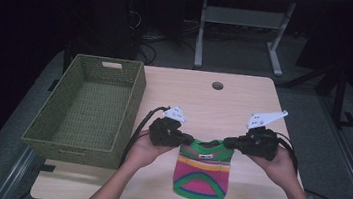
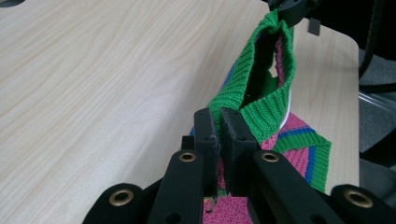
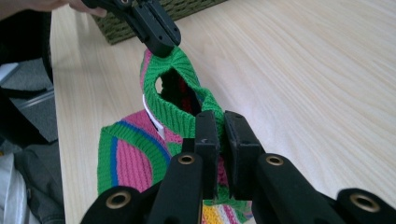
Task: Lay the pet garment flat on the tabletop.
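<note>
A small knitted garment point(image 1: 202, 170) in green, pink, yellow and blue stripes hangs between the two grippers above the table's front half. My left gripper point(image 1: 186, 140) is shut on the left side of its green ribbed top edge point(image 2: 229, 93). My right gripper point(image 1: 230, 143) is shut on the right side of that same edge point(image 3: 187, 114). In the left gripper view the left gripper point(image 2: 219, 122) pinches the knit, and the right gripper point(image 2: 289, 9) holds the far end. In the right gripper view the right gripper point(image 3: 222, 126) clamps the knit, and the left gripper point(image 3: 161, 44) holds the far end.
An empty olive woven basket point(image 1: 132, 97) stands at the table's left side, close to my left hand. The light wooden table point(image 1: 214, 104) has a round cable hole point(image 1: 217, 85) near its far edge. Desk legs and cables lie on the floor beyond.
</note>
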